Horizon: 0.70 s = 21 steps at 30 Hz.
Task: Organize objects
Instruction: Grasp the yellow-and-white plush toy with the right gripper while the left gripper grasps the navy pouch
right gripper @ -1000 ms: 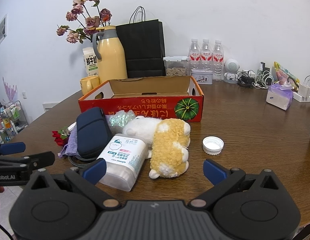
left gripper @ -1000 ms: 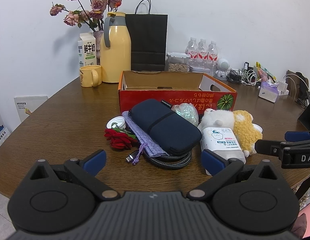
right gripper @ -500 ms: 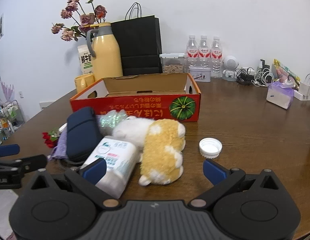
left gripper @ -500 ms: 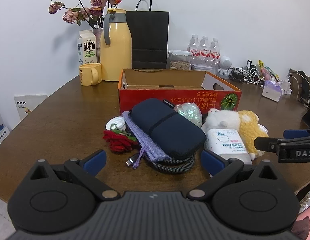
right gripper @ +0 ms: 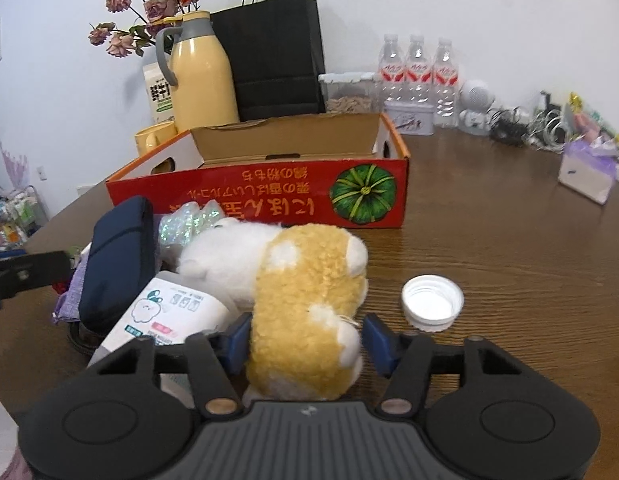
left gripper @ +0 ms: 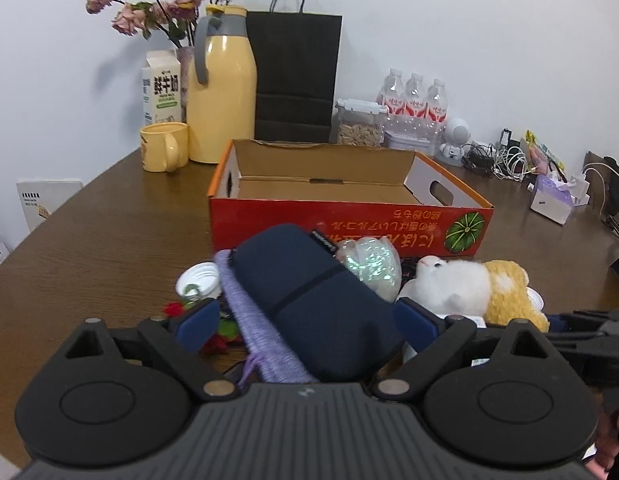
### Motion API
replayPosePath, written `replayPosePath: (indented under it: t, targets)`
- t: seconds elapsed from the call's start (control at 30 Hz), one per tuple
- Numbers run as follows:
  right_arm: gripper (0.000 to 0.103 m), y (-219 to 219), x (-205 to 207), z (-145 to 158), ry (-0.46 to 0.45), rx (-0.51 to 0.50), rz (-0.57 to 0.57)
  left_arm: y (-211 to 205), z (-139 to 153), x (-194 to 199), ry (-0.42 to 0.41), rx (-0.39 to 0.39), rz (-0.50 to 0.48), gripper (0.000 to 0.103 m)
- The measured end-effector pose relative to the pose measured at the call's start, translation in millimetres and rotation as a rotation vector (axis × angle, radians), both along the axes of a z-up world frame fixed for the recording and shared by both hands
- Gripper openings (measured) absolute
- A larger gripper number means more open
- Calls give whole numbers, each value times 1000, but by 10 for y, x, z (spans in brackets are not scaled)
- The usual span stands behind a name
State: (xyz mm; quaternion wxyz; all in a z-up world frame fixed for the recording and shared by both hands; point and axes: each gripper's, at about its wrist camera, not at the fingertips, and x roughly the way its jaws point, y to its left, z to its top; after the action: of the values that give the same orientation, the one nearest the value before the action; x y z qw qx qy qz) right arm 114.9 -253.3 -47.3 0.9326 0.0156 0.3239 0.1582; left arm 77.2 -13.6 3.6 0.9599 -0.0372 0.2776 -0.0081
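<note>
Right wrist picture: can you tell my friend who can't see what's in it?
The right hand-held gripper is closing around a yellow and white plush toy on a wooden table. A white bottle cap lies beside it, with an open red box behind.

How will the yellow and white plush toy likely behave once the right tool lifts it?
The plush toy looks soft and fluffy, so it will probably squash between the closing right tool fingers. Likely light for its bulk. Its free white end may droop, dragging against the wipes pack.

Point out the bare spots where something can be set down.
Free: inside the red box; table right of the white cap, toward the tissue pack. Crowded: between box front and both grippers, around the navy pouch and plush toy.
</note>
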Motion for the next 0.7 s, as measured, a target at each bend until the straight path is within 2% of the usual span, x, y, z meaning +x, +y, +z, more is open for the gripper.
replayPosePath:
  t: [0.37, 0.6, 0.7]
  targets:
    - [45, -200, -10, 53, -70, 81, 18, -103, -41, 302, 74, -44, 65, 97]
    - [45, -266, 78, 137, -129, 91, 4, -137, -107, 550, 153, -105, 138, 97]
    - [45, -282, 101, 142, -145, 95, 3, -169, -165, 635, 178, -104, 163, 97]
